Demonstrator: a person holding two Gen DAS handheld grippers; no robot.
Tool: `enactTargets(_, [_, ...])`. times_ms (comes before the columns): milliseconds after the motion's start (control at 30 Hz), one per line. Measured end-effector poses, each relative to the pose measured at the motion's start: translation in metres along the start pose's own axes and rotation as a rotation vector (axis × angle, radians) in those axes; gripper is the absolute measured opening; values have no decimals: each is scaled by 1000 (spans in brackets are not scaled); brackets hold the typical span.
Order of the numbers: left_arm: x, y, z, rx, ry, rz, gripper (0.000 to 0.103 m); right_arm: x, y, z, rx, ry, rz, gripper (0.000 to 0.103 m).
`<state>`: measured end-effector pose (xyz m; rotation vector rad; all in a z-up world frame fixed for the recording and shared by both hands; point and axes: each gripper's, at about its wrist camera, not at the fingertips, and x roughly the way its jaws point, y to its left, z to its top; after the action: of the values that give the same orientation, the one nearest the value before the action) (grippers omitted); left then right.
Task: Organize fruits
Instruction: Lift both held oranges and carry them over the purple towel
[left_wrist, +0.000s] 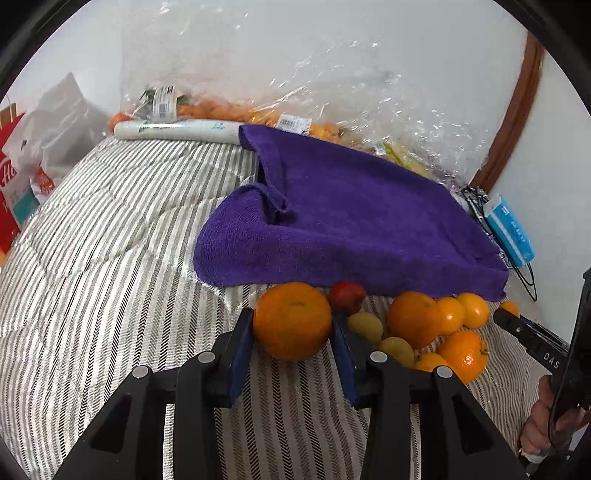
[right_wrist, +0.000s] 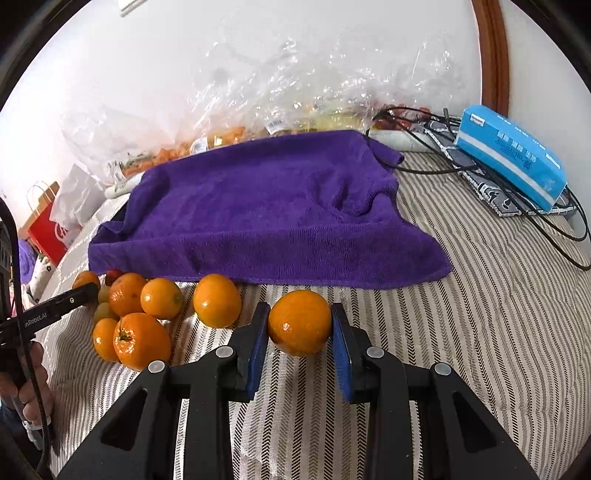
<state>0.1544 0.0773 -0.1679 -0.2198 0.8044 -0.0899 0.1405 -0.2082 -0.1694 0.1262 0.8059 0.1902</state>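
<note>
In the left wrist view my left gripper (left_wrist: 292, 319) is shut on a large orange (left_wrist: 291, 332), its blue pads pressing both sides, just above the striped cover (left_wrist: 110, 258). Right of it lies a pile of oranges (left_wrist: 413, 319) with small yellow-green fruits (left_wrist: 365, 326) and a red one (left_wrist: 347, 295). In the right wrist view my right gripper (right_wrist: 300, 325) is shut on a small mandarin (right_wrist: 299, 314). A lone mandarin (right_wrist: 217, 300) sits to its left, then the fruit pile (right_wrist: 140, 339). A finger of the left gripper (right_wrist: 66, 301) reaches into that pile.
A purple towel (right_wrist: 266, 206) lies crumpled behind the fruit. Clear plastic bags of fruit (right_wrist: 221, 136) line the wall. A blue tissue box (right_wrist: 513, 155) and black cables (right_wrist: 546, 221) sit at the right, and a red paper bag (right_wrist: 48, 232) at the left. A hand (right_wrist: 33, 387) holds the left gripper.
</note>
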Motion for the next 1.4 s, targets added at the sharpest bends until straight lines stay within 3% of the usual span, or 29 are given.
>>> enactTargets(200, [-14,-13,9,42,-41,8,38,-24,5,16,-27,-46,-27,32])
enactTargets(400, [-36,-33,44,63,-100,-17,38,-47,9,53,-48,-120,-60,32])
enactTargets(600, [-35,-41,82,60,-147,-21,38,-40,16,88,-49,-146,-72,32])
enactTargets(733, [-15,-35,103,15,-134,-30,38,-23,22,107,-53,-154,-60,32])
enactTargets(800, [-4,-36,110,16,-136,0,38,-12,24,114,-58,-155,-46,32])
enactTargets(1133, [41,-25,103,-19,-106,8,38,33,17,112,-57,-123,-13,32])
enactTargets(1400, [56,-27,99,3,-83,25,38,43,5,110,-40,-109,-35,32])
